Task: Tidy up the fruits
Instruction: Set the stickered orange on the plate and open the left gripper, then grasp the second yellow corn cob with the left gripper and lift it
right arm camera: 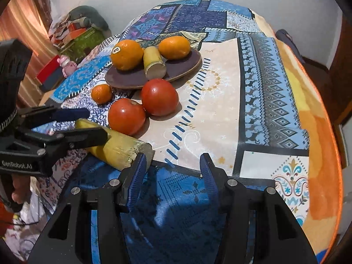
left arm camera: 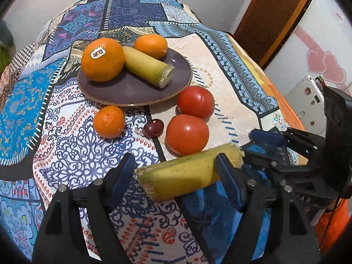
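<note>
A yellow-green cut cane piece lies on the patterned tablecloth between the jaws of my left gripper. The jaws stand open, with a gap at the left pad. In the right wrist view the same piece passes through the left gripper. Its cut end sits beside the left finger of my right gripper, which is open and empty. A purple plate holds a stickered orange, a smaller orange and another cane piece.
On the cloth in front of the plate lie a mandarin, a dark grape and two tomatoes. The table's edge curves along the right. A white fridge stands beyond it. A hand holds the left gripper.
</note>
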Demonstrator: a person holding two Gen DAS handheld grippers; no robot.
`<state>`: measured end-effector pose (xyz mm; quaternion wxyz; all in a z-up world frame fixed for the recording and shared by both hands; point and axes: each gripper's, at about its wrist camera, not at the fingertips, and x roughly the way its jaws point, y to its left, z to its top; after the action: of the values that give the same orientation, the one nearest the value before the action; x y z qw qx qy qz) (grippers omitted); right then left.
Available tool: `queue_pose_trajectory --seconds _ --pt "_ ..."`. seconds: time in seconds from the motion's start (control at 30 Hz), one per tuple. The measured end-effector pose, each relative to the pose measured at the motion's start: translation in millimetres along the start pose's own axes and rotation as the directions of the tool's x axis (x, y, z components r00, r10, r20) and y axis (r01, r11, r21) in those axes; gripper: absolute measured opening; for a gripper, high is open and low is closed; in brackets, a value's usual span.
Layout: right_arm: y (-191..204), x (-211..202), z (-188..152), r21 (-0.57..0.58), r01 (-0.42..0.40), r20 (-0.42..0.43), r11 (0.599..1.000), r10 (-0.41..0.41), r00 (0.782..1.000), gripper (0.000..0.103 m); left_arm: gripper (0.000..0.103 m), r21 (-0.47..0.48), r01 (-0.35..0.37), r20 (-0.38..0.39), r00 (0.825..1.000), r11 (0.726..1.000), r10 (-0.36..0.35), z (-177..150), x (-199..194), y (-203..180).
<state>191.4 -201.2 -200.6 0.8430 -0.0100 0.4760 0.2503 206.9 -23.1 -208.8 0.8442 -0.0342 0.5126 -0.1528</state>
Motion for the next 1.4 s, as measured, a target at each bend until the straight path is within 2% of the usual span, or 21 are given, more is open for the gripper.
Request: queue_pose_trajectory --seconds 0.3,0.43,0.63,0.73,0.8,0.93,1.13,1.23,1.3,1.4 --pt "17 2 4 -0.025 -0.029 0.003 0.999 0.030 1.000 0.034 0.075 0.032 -0.002 0.022 1.000 0.999 0.002 -23 -25 2" --pt "30 6 6 -0.049 -0.059 -0.003 0.997 0.059 0.998 0.032 0.075 0.021 -0.016 0.032 0.999 1.000 0.015 -35 -38 8" --pt "55 15 10 -0.086 -0.092 -0.011 0.992 0.092 0.996 0.032 0.075 0.016 -0.073 0.041 0.997 0.997 0.072 -52 -52 23" --pt "60 18 13 -0.077 -0.097 -0.002 0.992 0.097 0.995 0.032 0.075 0.004 -0.072 0.032 0.997 0.997 0.072 -56 -53 30" --pt "59 20 14 -0.059 -0.104 -0.007 0.993 0.104 0.995 0.032 0.075 0.000 -0.068 0.014 0.998 0.998 0.068 -55 -50 34" --pt "54 19 14 -0.038 -0.118 -0.014 0.992 0.117 0.993 0.033 0.075 0.007 -0.099 0.035 0.995 0.995 0.099 -46 -51 34" --pt "50 7 12 -0.054 -0.098 0.008 0.994 0.098 0.995 0.045 0.077 0.077 -0.098 0.078 0.993 0.992 0.092 -25 -50 21" --pt "46 6 12 -0.043 -0.093 0.013 0.995 0.093 0.996 0.046 0.077 0.115 -0.105 0.038 0.994 0.988 0.101 -16 -29 17" --pt "43 5 12 -0.032 -0.092 0.016 0.995 0.092 0.996 0.046 0.077 0.108 -0.090 -0.007 0.996 0.990 0.091 -12 -12 19" --pt "39 3 10 -0.025 -0.090 0.017 0.996 0.090 0.996 0.046 0.076 0.092 -0.081 -0.020 0.996 0.992 0.084 -12 0 22"
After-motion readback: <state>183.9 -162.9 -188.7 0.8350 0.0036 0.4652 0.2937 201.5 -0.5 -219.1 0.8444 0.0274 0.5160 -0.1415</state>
